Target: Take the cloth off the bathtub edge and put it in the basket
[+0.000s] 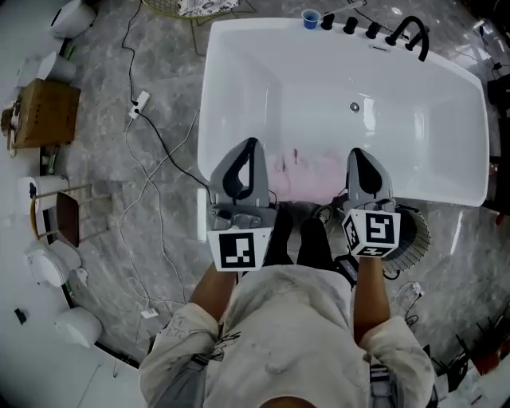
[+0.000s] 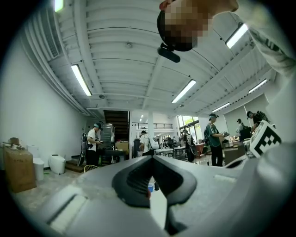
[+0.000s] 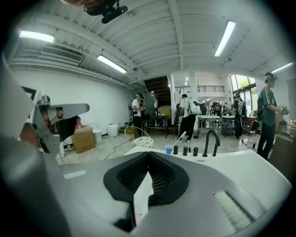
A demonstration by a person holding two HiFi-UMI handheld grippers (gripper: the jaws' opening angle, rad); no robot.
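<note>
A pale pink cloth (image 1: pixel 309 172) lies draped over the near edge of the white bathtub (image 1: pixel 239 72). In the head view my left gripper (image 1: pixel 249 145) hovers over that edge just left of the cloth, and my right gripper (image 1: pixel 356 154) just right of it. Neither touches the cloth. Both point across the tub with their jaws closed tip to tip and nothing between them, as the left gripper (image 2: pixel 151 159) and right gripper (image 3: pixel 148 155) show in their own views. A wire basket (image 1: pixel 179 8) with patterned fabric stands on the floor beyond the tub's far left corner; the same basket (image 3: pixel 138 136) shows in the right gripper view.
A black faucet (image 1: pixel 410 33), black knobs and a blue cup (image 1: pixel 311 17) sit on the tub's far rim. Cables (image 1: pixel 151 139) trail over the marble floor at left, near a cardboard box (image 1: pixel 46 111). A round ribbed object (image 1: pixel 413 237) lies by my right side. People (image 2: pixel 215 139) stand in the background.
</note>
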